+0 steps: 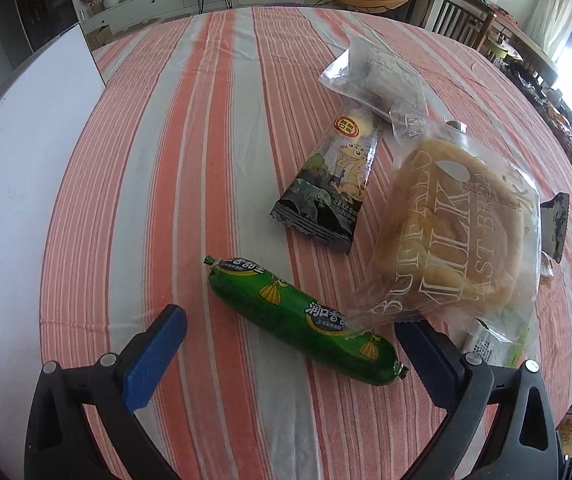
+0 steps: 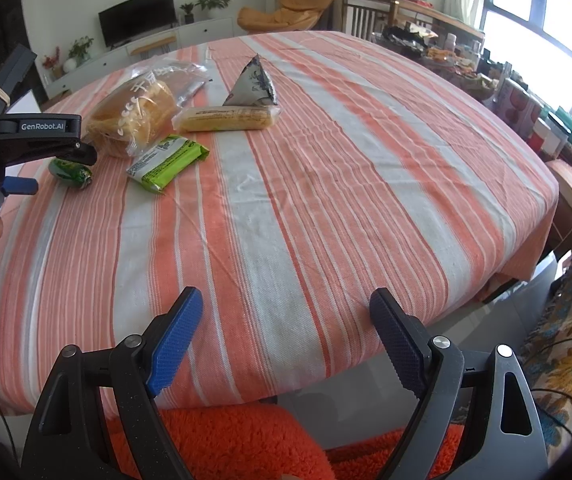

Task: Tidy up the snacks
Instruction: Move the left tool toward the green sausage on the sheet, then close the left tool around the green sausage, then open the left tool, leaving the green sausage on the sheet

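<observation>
Left gripper (image 1: 290,344) spread wide over the green sausage (image 1: 306,330); right gripper (image 2: 286,340) open, empty, at the table's near edge.

Snacks cluster toward the far-left corner of the table (image 2: 326,200): bread bag (image 1: 458,232) overlapping the sausage's end, dinosaur packet (image 1: 332,184) just beyond. Wide jaws likely staged to straddle the sausage. The right half of the cloth looks free for sorting.

In the left wrist view, the sausage (image 1: 304,328) lies lower centre on the striped tablecloth (image 1: 190,160). The bread bag (image 1: 454,232) lies right of it, overlapping its end; the dinosaur packet (image 1: 334,184) sits above.
</observation>
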A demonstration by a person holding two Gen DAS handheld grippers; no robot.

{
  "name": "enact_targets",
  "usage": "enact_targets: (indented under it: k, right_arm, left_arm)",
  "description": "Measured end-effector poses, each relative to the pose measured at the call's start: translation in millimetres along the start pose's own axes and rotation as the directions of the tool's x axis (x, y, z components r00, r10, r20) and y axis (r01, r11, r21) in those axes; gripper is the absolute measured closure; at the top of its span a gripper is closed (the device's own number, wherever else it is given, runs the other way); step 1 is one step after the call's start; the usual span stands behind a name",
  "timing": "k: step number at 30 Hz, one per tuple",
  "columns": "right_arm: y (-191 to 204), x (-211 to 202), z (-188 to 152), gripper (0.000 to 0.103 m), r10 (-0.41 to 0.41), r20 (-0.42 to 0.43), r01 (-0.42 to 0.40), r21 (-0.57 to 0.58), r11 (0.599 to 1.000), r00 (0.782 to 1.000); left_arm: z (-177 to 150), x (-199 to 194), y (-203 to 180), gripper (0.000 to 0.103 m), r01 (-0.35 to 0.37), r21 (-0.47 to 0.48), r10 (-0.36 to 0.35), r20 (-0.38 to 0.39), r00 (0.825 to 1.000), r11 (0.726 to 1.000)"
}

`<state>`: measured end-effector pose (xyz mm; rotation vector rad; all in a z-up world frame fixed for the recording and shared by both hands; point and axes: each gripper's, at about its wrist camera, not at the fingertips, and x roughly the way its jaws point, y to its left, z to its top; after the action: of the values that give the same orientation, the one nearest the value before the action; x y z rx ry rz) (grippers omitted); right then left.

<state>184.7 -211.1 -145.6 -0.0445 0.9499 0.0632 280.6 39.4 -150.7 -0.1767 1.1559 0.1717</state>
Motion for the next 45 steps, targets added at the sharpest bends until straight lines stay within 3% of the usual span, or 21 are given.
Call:
enact_targets:
  k: [5,13,17,21,28,31,35,37,39,42,45]
  right_arm:
    - [-1.1,0.4,0.1,0.015,-0.001,0.003,0.001,0.001,1.000,1.000]
    - [-1.3,0.8,0.5,0.015,-0.001,0.003,0.001,0.001,1.000,1.000]
    - [-1.6,0.6,0.2,0.015,-0.001,0.003,0.001,0.002,1.000,1.000]
    - [-1.7,0.8,0.4,0.015,0.000,0.003,0.000,0.001,1.000,1.000]
    - [-2.2,0.4,-0.1,0.015,0.000,0.003,0.000,0.001,1.000,1.000]
    - [-2.3,0.5,-0.2,0.015,0.000,0.003,0.000,0.001,1.000,1.000]
    - [-2.5,0.6,-0.1,0.015,0.000,0.003,0.000,0.002,1.000,1.000]
    - [-2.6,0.5,-0.3,0.015,0.000,0.004,0.000,0.001,1.000,1.000]
    - [-2.7,0.5,-0.3,0.015,0.000,0.004,0.000,0.001,1.000,1.000]
    - [-2.6,0.6,0.0,0.015,0.000,0.004,0.000,0.001,1.000,1.000]
    - [-2.9,0.4,-0.4,0.015,0.000,0.004,0.000,0.001,1.000,1.000]
  left_arm:
    - [-11.3,-2.3,-2.8,0.000,-0.010,0.075,0.009,0.007,1.000,0.997]
    - [-15.0,-8.1,29.1,0.004,-0.040,0.019,0.040,0.014,0.999,0.999]
    - [-17.9,-17.4,32.3,0.037,-0.033,0.024,0.031,0.053,0.998,0.999]
    - [-28.0,-25.1,19.8,0.079,-0.026,0.082,0.019,0.084,0.996,0.996]
    - [-62.8,-38.8,8.9,0.081,-0.001,0.183,-0.019,0.106,0.994,0.983]
    - [-81.0,-46.6,6.3,0.080,0.049,0.213,-0.070,0.090,0.994,0.976]
    - [-95.6,-51.9,2.5,0.074,0.080,0.225,-0.107,0.114,0.988,0.971]
    - [-97.3,-50.6,-0.5,0.059,0.074,0.235,-0.107,0.128,0.986,0.969]
    - [-96.7,-46.6,-4.9,0.027,0.046,0.243,-0.079,0.131,0.988,0.969]
    - [-97.4,-41.9,3.4,0.008,0.036,0.196,-0.065,0.149,0.987,0.980]
    - [-96.7,-37.7,11.7,0.000,0.037,0.191,-0.070,0.166,0.984,0.981]
